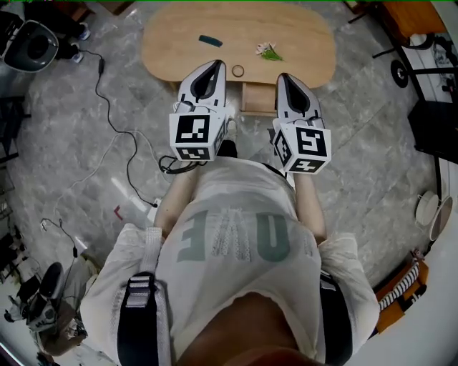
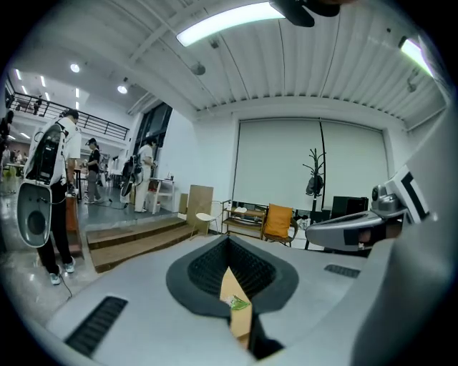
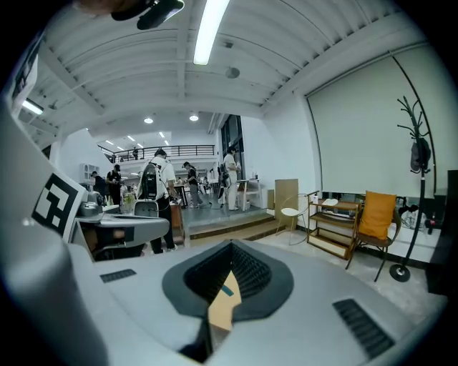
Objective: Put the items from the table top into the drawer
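In the head view, an oval wooden worktop [image 1: 300,36] is seen standing on a grey marbled floor [image 1: 358,143], across which a black cable [image 1: 107,107] is trailed at the left. Three items are left on the worktop: a dark green strip [image 1: 210,41] towards the far side, a sprig [image 1: 268,51] of pale flowers to its right, and a small ring [image 1: 237,70] at the near edge. A wooden drawer [image 1: 257,96] is seen pulled out below that edge. The left gripper [image 1: 215,66] and the right gripper [image 1: 284,77] are held side by side on either side of the drawer, their tips over the near edge of the worktop. The ring lies just beside the left tip.

In the left gripper view, the jaws are seen brought together with nothing gripped. Only a narrow slit is left, through which the worktop and the sprig are glimpsed. Beyond, a white ribbed ceiling [image 2: 322,57] with a strip light [image 2: 229,21], a large pale blind [image 2: 286,164], a coat stand [image 2: 315,171], an orange chair [image 2: 278,221], wooden steps [image 2: 136,239] and standing people [image 2: 54,171] are shown.

In the right gripper view, the jaws are likewise closed and empty, and the green strip is seen through the slit. A low shelf [image 3: 330,218] is shown beside the chair.
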`<state>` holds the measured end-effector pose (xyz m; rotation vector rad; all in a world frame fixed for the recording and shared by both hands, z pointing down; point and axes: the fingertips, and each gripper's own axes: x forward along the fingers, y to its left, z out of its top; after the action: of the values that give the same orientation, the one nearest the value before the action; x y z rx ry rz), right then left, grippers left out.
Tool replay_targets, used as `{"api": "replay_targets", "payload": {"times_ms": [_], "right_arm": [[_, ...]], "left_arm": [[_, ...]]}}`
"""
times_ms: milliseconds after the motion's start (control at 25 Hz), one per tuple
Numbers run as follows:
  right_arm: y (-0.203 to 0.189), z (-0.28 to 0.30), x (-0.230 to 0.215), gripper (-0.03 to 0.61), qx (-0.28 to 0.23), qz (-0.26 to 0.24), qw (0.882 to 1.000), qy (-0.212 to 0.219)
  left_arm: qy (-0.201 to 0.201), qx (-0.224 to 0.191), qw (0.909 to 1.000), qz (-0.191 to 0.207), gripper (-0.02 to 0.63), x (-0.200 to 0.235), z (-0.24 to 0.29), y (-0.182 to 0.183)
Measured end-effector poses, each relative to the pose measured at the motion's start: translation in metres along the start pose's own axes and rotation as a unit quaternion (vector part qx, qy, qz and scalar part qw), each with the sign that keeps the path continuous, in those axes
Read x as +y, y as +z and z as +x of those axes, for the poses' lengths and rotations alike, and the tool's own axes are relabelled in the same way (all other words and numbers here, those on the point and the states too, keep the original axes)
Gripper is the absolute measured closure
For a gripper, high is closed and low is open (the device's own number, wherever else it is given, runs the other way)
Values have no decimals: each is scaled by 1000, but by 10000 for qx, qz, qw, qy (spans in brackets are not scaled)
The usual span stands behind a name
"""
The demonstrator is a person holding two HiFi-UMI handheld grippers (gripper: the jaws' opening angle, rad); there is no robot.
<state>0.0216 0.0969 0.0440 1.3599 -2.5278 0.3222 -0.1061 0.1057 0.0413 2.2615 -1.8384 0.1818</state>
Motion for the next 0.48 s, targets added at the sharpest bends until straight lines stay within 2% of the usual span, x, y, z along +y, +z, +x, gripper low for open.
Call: {"api": "replay_targets", "payload": {"times_ms": [240, 480], "right_arm": [[19, 45, -12, 574, -28, -14, 9997, -228], [24, 60, -22, 572, -29, -44, 9999, -128]], "left_arm": [[-146, 11, 9999, 54, 606, 24, 45, 13], [-109, -26, 9999, 61, 606, 25, 64, 19]]}}
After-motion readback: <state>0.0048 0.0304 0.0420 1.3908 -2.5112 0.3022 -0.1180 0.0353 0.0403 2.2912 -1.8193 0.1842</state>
